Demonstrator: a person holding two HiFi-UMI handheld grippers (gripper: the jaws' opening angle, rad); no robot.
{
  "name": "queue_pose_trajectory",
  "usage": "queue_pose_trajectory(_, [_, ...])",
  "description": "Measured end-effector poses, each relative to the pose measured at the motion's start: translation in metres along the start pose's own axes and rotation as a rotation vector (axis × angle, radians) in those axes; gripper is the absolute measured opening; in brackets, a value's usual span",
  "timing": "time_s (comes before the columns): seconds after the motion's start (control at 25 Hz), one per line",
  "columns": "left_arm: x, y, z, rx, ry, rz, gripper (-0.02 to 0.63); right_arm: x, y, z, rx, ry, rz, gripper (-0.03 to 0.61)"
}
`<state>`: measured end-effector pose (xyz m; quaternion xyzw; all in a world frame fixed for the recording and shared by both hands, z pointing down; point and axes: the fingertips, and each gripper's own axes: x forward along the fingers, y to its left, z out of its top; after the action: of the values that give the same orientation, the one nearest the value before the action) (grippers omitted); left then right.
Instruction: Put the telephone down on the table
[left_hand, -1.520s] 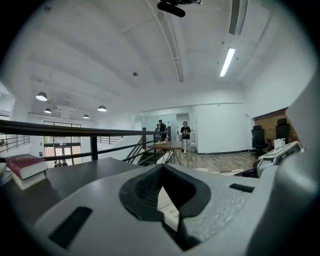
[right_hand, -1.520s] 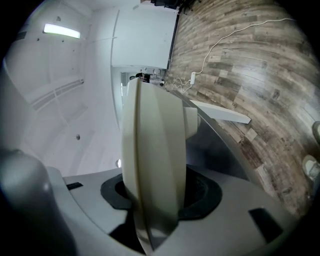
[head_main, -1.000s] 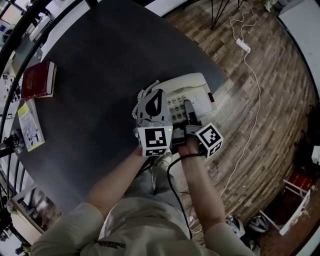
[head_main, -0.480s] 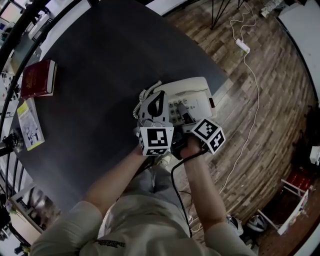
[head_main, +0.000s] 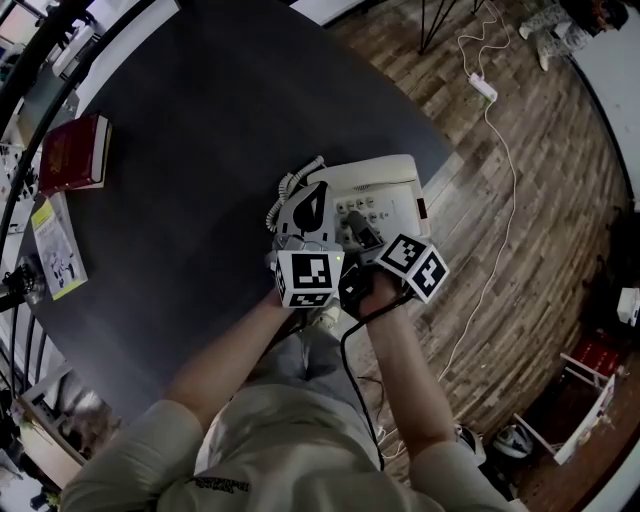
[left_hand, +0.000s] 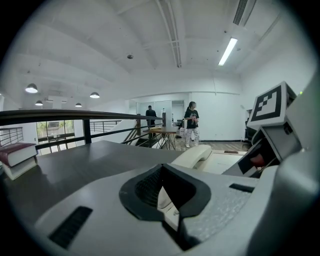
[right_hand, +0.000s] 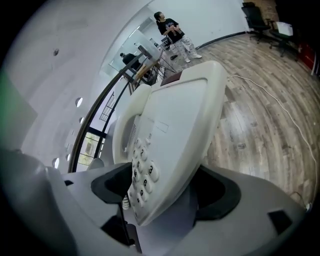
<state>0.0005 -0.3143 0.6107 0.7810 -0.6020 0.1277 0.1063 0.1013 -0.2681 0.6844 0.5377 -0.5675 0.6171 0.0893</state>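
Note:
The cream telephone (head_main: 385, 185) lies near the right edge of the dark table (head_main: 200, 120), keypad up, its coiled cord (head_main: 285, 190) at its left. My left gripper (head_main: 305, 215) sits at the phone's near left corner; in the left gripper view its jaws (left_hand: 167, 192) stand nearly together with a thin white edge of the phone between them, the handset (left_hand: 197, 155) ahead. My right gripper (head_main: 360, 232) is over the keypad's near edge. Its jaws (right_hand: 165, 195) are opening, with the phone body (right_hand: 175, 130) between them and a gap at one pad.
A red book (head_main: 75, 152) and a booklet (head_main: 58, 248) lie at the table's far left. A black railing (left_hand: 75, 117) runs behind the table. A power strip (head_main: 483, 88) with its cable lies on the wooden floor. Two people (left_hand: 191, 122) stand far off.
The right gripper has rolled and dipped over the keypad, and its marker cube has turned. The telephone sits a little lower and flatter. The left gripper has kept still.

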Motion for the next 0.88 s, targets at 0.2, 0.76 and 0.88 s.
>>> queue_pose_trajectory(0.2, [-0.004,0.001,-0.001,0.008,0.003,-0.008,0.003,-0.006,-0.009,-0.007,-0.027,0.014,-0.037,0.359])
queue_pose_trajectory(0.76, [-0.023,0.007,0.041,0.025,-0.047,0.01,0.003,-0.058,-0.001,0.012,-0.291,-0.119,-0.091,0.356])
queue_pose_trajectory(0.88, [-0.028,0.005,0.058,0.067,-0.079,0.007,0.003,-0.077,0.012,0.019,-0.335,-0.157,-0.062,0.356])
